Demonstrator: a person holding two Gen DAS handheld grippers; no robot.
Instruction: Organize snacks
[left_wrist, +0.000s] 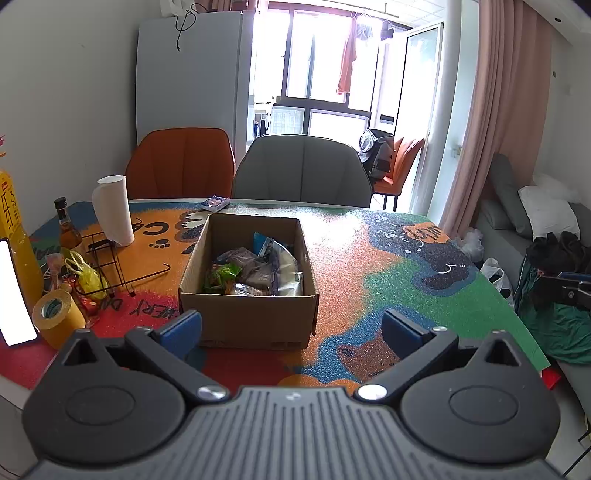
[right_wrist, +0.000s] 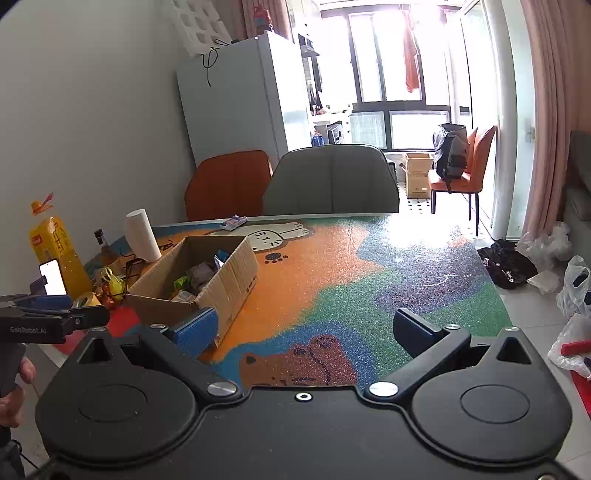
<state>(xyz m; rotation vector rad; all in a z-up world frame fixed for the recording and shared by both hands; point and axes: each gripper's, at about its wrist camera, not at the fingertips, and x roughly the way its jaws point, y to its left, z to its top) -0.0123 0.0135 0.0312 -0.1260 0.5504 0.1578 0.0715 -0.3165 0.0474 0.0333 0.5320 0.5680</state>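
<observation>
Two grippers spread wide, empty: left gripper (left_wrist: 291, 330), right gripper (right_wrist: 304, 330) | cardboard box (left_wrist: 247, 317) of snack packets (left_wrist: 255, 271) sat mid-frame | advised descending vertically inside box, pinching one packet.

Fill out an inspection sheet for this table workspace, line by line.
Surface: colourful cartoon-print table mat, mostly bare.
Job's things: open brown cardboard box holding snack packets.
Clutter: white paper towel roll, yellow juice bottle, tan tape roll, lit phone.
Grippers: left tool open, empty; right tool open, empty.
Cables: black cord hanging over white fridge.
Surroundings: orange chair, grey chair, pink curtains.
</observation>
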